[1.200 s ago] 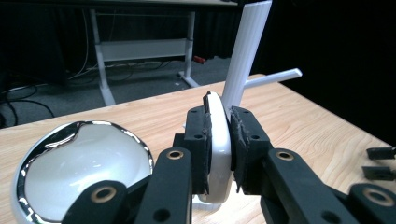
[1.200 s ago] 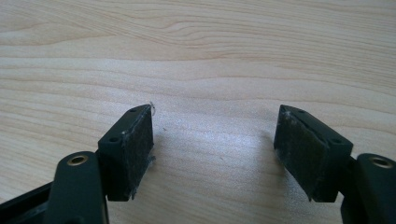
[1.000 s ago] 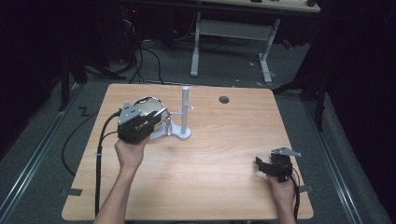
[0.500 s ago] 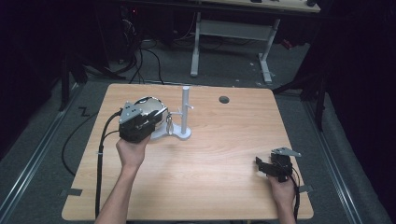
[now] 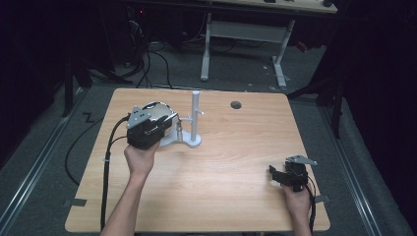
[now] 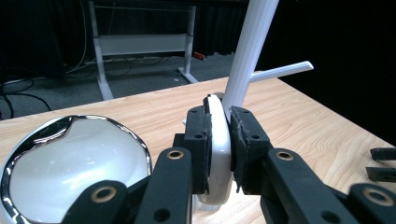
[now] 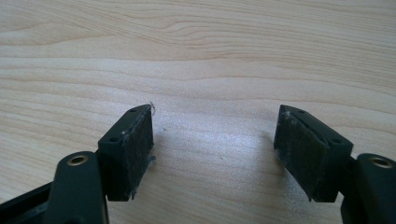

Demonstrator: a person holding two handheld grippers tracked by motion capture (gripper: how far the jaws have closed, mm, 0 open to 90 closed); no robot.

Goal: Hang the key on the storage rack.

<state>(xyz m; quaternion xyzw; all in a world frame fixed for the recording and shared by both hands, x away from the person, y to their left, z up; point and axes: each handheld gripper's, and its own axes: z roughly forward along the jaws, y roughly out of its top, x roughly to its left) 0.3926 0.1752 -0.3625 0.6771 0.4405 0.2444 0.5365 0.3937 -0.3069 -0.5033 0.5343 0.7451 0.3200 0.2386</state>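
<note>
Beside white stand (image 5: pixel 194 120), left gripper (image 6: pixel 218 140) clamping headphones (image 6: pixel 217 144).

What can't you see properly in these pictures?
- Left gripper view: the black pads of the left gripper cover the middle of the white handle they clamp, and the bottom edge cuts off its lower end.
- Same view: the top edge cuts off the white stand.
- High view: the left gripper hides much of the shiny mug.
</note>
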